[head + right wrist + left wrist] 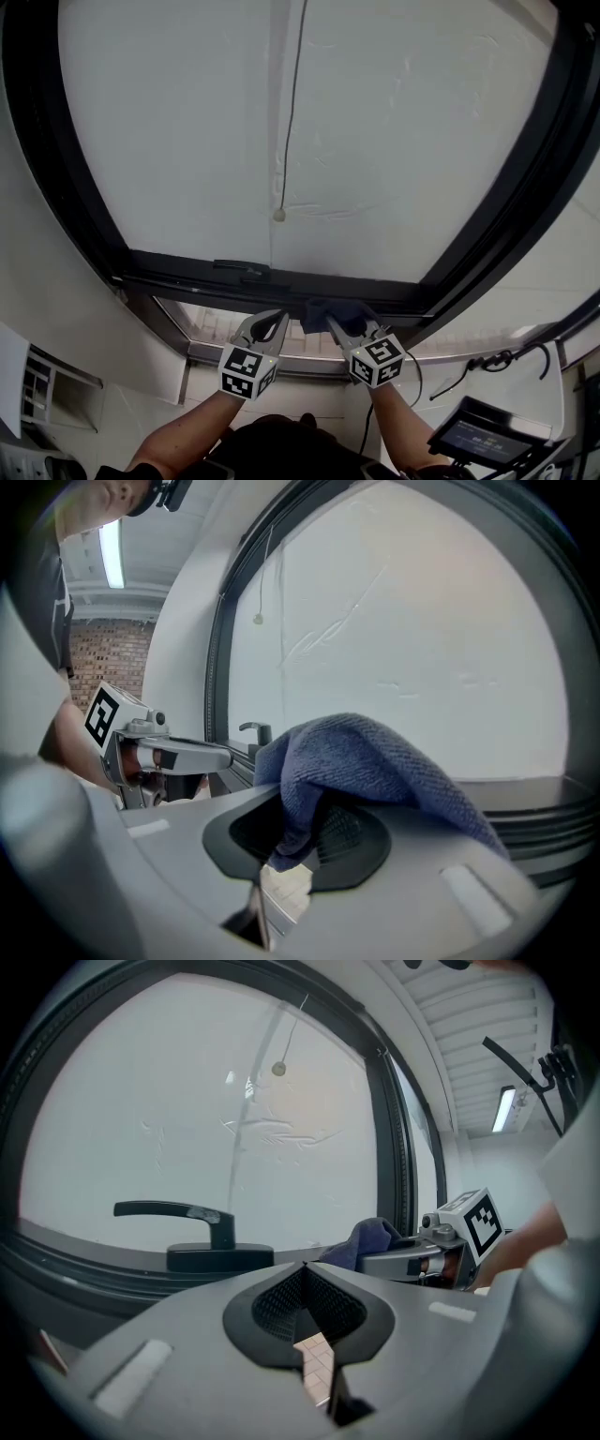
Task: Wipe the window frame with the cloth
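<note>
A dark blue cloth (375, 761) is pinched in my right gripper (305, 832), which is shut on it; the cloth bunches over the jaws. In the head view the cloth (336, 313) touches the lower bar of the black window frame (309, 286), held by the right gripper (339, 325). My left gripper (274, 325) hovers just left of it below the same bar, shut and empty. From the left gripper view, the cloth (367, 1239) and the right gripper (412, 1258) show to the right, my left gripper (302, 1309) in front.
A black window handle (192, 1232) sits on the lower frame bar, left of the cloth. A thin cord with a small bead (279, 215) hangs over the white blind. A tablet-like device (473, 434) and cables (497, 360) lie at lower right.
</note>
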`<state>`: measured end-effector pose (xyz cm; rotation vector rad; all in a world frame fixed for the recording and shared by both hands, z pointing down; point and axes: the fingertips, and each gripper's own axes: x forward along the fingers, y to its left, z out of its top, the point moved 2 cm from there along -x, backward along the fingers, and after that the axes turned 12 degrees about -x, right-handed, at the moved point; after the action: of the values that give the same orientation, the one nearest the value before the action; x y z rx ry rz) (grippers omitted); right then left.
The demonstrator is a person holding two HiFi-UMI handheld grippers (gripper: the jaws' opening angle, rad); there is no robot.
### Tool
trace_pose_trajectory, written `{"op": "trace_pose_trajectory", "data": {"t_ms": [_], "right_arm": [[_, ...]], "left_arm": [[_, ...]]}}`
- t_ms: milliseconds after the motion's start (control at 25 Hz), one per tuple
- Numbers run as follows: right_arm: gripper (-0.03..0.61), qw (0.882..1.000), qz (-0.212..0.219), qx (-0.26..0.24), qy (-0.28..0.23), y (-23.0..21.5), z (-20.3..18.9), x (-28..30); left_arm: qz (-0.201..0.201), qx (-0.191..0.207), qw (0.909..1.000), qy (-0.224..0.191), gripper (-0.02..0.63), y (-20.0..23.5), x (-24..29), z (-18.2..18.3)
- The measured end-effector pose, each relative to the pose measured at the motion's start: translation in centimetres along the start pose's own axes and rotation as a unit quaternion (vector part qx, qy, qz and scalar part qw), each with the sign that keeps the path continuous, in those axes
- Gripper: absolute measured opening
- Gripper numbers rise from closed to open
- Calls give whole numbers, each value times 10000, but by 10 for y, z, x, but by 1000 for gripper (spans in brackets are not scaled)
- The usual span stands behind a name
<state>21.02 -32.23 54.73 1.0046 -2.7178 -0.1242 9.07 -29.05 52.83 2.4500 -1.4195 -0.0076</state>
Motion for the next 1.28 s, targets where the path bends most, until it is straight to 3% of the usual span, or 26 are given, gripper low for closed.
{"op": "trace_pose_trajectory", "data": {"t_ms": [760, 1280], "right_arm": [[67, 9960, 875, -175, -4, 93, 37, 98], [67, 9938, 1056, -334, 57, 158, 59, 165]], "left_arm": [[1151, -319, 9920, -412, -6, 104, -87, 12], [1843, -451, 9798, -640, -6, 173, -157, 15]]}}
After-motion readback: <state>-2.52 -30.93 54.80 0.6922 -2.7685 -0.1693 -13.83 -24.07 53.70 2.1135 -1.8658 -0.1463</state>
